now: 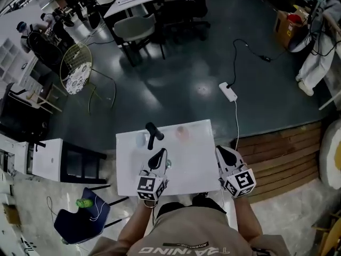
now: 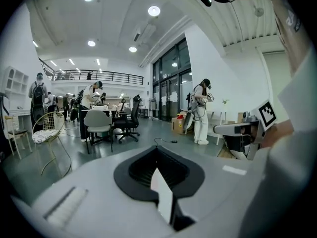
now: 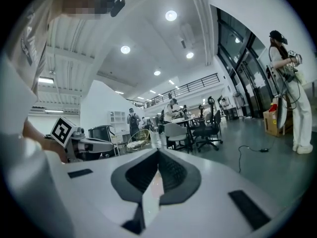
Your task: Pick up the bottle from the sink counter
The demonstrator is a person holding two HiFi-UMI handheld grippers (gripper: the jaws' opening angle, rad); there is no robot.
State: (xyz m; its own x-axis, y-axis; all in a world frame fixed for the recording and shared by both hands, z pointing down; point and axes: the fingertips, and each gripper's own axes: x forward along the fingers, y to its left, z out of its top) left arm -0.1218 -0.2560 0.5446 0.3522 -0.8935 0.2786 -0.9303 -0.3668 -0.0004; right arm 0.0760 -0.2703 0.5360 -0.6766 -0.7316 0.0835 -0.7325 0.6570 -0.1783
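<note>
Entry, near to far. My left claw [image 1: 158,156]: jaws closed together, nothing between them, hanging over the near left part of the tabletop [image 1: 194,164]. My right claw [image 1: 226,152]: jaws likewise together and empty, at the tabletop's right edge near its near corner. Tabletop: white, rectangular. Black tap [image 1: 153,135]: stands towards the far edge, left of middle, just beyond the left claw. Pale blue round item [image 1: 141,139]: just beside the tap, on its left, near the far left corner. Pink round item [image 1: 182,133]: by the far edge, about midway along it. One of these two may be the bottle; from overhead I cannot tell which, and neither claw touches either. Wooden decking [image 1: 282,156]: off the right edge. White power strip [image 1: 228,91]: on the dark floor beyond. Grey chair [image 1: 133,30] and round wire chair [image 1: 76,68]: farther still.
</note>
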